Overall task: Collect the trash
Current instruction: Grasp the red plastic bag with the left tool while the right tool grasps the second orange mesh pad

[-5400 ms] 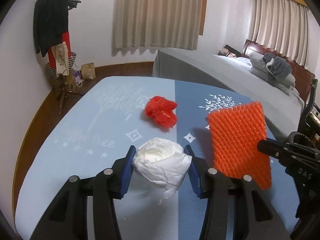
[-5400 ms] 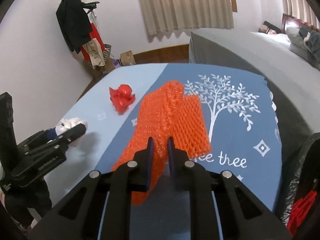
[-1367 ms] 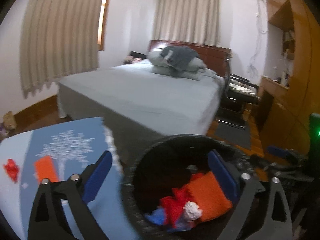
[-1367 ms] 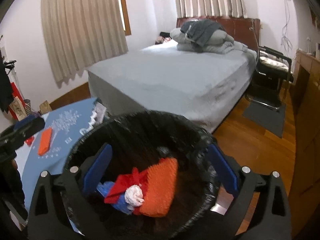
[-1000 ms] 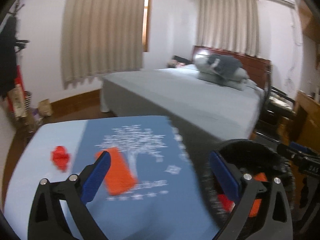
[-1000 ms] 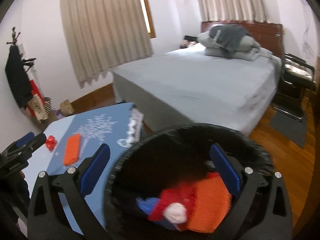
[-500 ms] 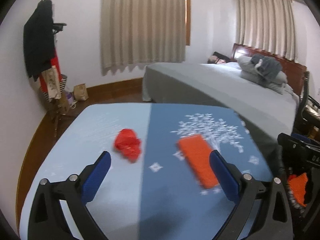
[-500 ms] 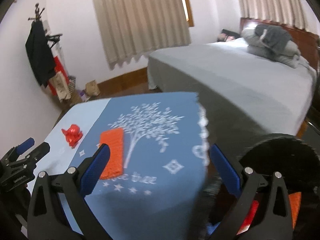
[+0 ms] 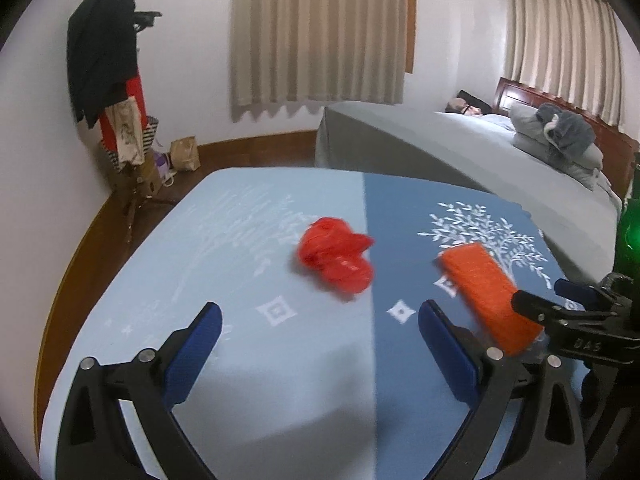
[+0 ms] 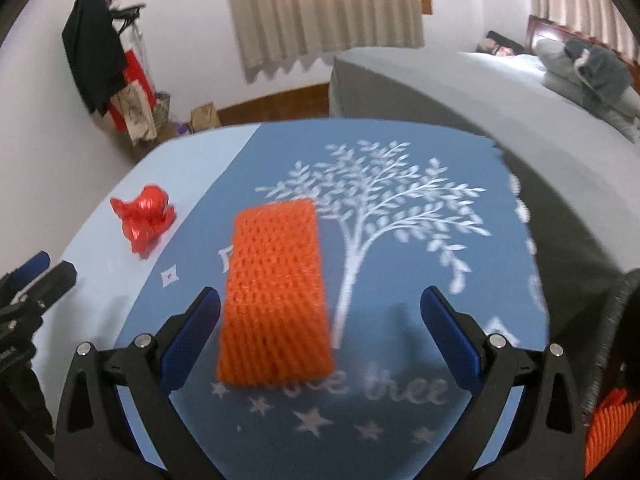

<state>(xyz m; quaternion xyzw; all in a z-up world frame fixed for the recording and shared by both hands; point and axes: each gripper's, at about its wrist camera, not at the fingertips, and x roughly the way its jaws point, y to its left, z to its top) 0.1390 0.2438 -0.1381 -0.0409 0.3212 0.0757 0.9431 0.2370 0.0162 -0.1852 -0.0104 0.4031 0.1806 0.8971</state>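
Observation:
A crumpled red plastic wrapper (image 9: 336,258) lies on the blue tablecloth (image 9: 240,240), ahead of my left gripper (image 9: 318,344), which is open and empty. It also shows at the left in the right wrist view (image 10: 144,220). An orange foam net sleeve (image 10: 276,304) lies flat on the cloth just ahead of my right gripper (image 10: 320,328), which is open and empty; the sleeve sits toward its left finger. The sleeve also shows in the left wrist view (image 9: 486,292), with the right gripper (image 9: 568,312) beside it.
A black bin rim (image 10: 624,320) with orange trash inside (image 10: 604,428) stands at the table's right edge. A grey bed (image 9: 460,152) lies beyond the table. A coat rack (image 9: 108,80) with clothes and bags stands by the far left wall.
Both grippers have swung left from over the bin, where they dropped their trash, back over the table. The wrapper and sleeve now lie closer in front of the open jaws.

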